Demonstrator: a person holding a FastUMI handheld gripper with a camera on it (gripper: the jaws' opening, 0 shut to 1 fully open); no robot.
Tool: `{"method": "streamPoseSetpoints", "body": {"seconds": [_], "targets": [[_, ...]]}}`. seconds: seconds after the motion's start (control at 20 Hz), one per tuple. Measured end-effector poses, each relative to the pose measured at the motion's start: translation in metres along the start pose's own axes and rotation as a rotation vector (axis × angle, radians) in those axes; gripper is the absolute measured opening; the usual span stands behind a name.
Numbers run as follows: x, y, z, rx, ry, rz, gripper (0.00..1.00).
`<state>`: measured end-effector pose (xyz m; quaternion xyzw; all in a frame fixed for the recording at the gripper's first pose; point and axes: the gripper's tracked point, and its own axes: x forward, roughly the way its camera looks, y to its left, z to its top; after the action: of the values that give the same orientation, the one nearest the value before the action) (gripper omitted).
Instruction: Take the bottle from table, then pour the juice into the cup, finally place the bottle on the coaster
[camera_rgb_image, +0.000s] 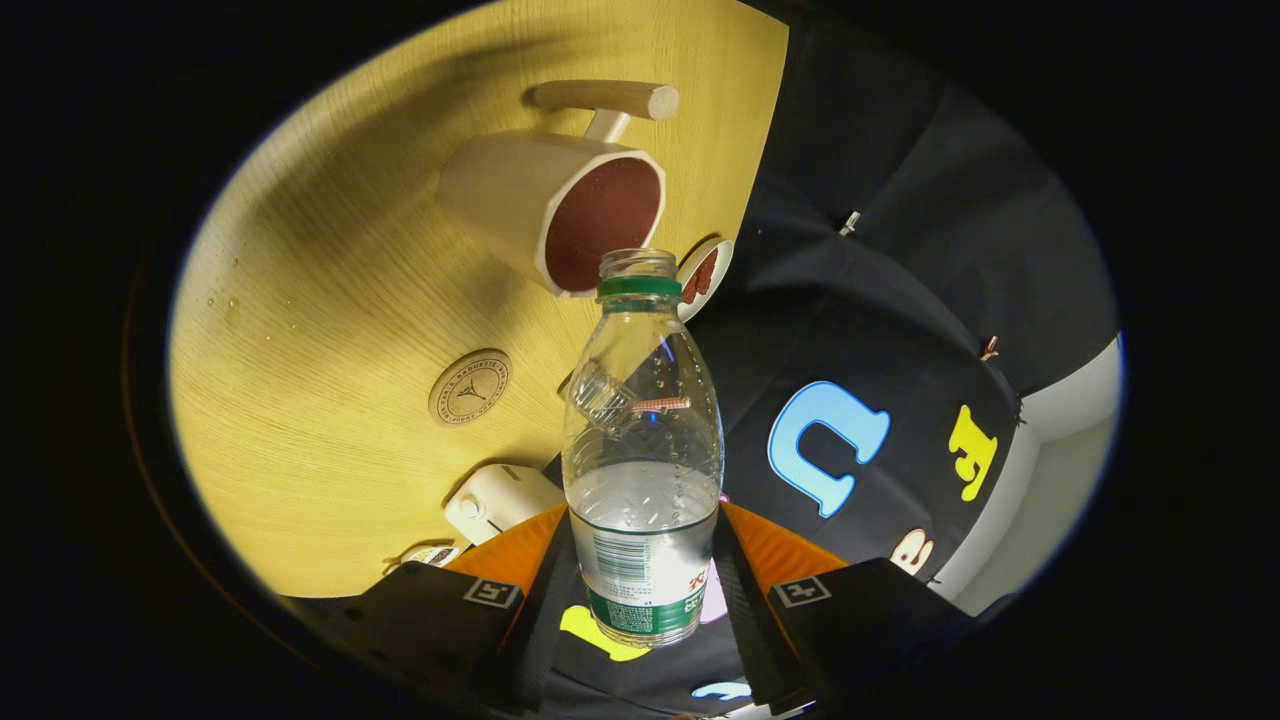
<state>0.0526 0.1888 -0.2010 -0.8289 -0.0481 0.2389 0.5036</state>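
Observation:
My gripper (645, 585) is shut on a clear plastic bottle (643, 440) with a green neck ring and no cap; both fingers press on its labelled lower part. The bottle holds clear liquid in its lower half. The whole view is rolled over, so the wooden table (330, 330) stands tilted beside the bottle. The bottle's open mouth sits right by the rim of a cream cup (560, 210) with a dark reddish inside and a wooden handle. A round wooden coaster (470, 387) lies on the table nearer the fingers, apart from the cup.
A small white device (500, 500) rests on the table close to one finger. A small round dish (703, 275) with a reddish inside sits at the table's edge beside the bottle's mouth. A few water drops (225, 305) dot the table. Black booth cloth hangs beyond the table's edge.

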Motion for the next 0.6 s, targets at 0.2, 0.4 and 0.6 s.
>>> {"method": "streamPoseSetpoints", "body": {"seconds": [0.2,0.4,0.6], "targets": [[0.0,0.002,-0.001,0.049,0.005,0.019,0.76],[-0.002,0.014,0.006,0.203,0.003,0.05,0.76],[-0.005,0.028,0.011,0.459,0.02,0.076,0.77]]}}
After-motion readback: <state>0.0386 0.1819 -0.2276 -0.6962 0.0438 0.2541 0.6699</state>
